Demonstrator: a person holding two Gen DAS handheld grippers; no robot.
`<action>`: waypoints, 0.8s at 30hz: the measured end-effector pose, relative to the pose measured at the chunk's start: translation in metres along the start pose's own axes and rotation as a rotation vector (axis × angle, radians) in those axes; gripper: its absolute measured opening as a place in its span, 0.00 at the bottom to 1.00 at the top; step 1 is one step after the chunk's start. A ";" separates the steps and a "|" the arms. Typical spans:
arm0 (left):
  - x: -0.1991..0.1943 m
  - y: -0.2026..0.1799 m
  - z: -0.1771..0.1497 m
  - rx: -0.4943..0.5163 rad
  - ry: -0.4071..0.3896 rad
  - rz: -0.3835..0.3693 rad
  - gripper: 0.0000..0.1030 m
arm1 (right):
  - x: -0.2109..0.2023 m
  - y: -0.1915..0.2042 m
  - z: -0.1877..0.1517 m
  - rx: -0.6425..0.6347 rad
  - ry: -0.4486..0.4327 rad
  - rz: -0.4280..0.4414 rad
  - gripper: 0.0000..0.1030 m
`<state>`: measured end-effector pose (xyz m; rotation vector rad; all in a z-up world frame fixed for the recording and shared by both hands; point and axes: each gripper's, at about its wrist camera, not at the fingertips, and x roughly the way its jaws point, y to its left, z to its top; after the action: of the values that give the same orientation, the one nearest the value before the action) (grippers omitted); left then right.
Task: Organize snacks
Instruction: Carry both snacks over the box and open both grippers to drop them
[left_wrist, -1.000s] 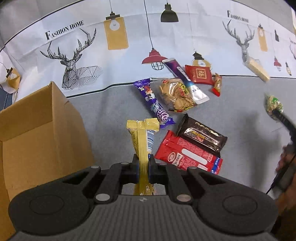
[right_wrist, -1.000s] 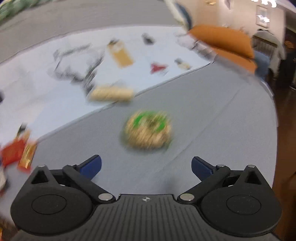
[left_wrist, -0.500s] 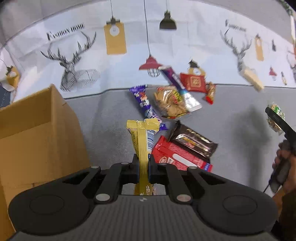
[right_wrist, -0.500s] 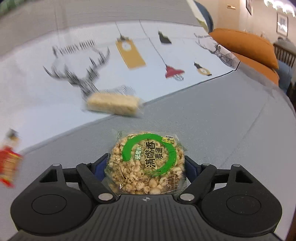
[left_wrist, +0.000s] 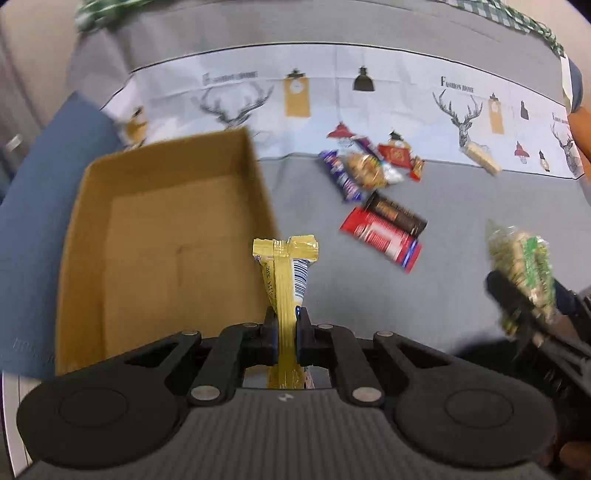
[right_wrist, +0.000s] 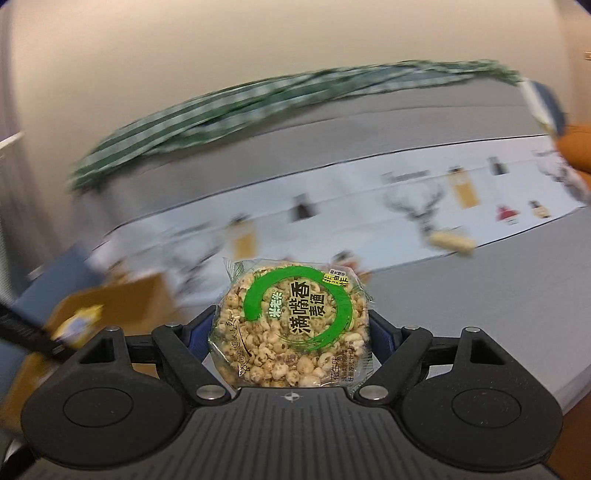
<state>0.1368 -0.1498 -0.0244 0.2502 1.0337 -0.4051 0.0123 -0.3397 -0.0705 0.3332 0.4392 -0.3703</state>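
My left gripper (left_wrist: 286, 328) is shut on a yellow snack packet (left_wrist: 285, 273), which stands up from its jaws just right of an open cardboard box (left_wrist: 162, 236). My right gripper (right_wrist: 291, 332) is shut on a round puffed-grain cake with a green ring label (right_wrist: 291, 325), held above the grey cloth. That cake (left_wrist: 524, 266) and the right gripper (left_wrist: 517, 302) also show at the right edge of the left wrist view. The box (right_wrist: 114, 306) appears blurred at the lower left of the right wrist view, with the left gripper's yellow packet (right_wrist: 77, 325) in front of it.
Several snacks lie on the grey cloth: a red pack (left_wrist: 380, 236), a dark brown bar (left_wrist: 397, 214), a purple bar (left_wrist: 340, 175), a clear bag of biscuits (left_wrist: 367, 170), a small red packet (left_wrist: 395, 155). A pale wafer bar (left_wrist: 480, 157) lies on the printed cloth. A blue cushion (left_wrist: 33, 221) lies beside the box.
The right gripper closed on the round grain cake and lifted it, swinging left toward the box. The left gripper rose and moved left with its yellow packet, so the box's inside shows.
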 end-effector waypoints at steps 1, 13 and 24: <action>-0.007 0.010 -0.013 -0.017 0.001 0.003 0.09 | -0.011 0.013 -0.007 -0.023 -0.013 0.041 0.80; -0.050 0.073 -0.112 -0.130 -0.033 0.036 0.09 | -0.066 0.110 -0.038 -0.173 0.135 0.187 0.80; -0.058 0.084 -0.117 -0.141 -0.086 0.011 0.09 | -0.080 0.132 -0.035 -0.262 0.123 0.165 0.80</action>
<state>0.0569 -0.0168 -0.0310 0.1108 0.9714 -0.3285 -0.0126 -0.1883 -0.0320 0.1358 0.5702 -0.1289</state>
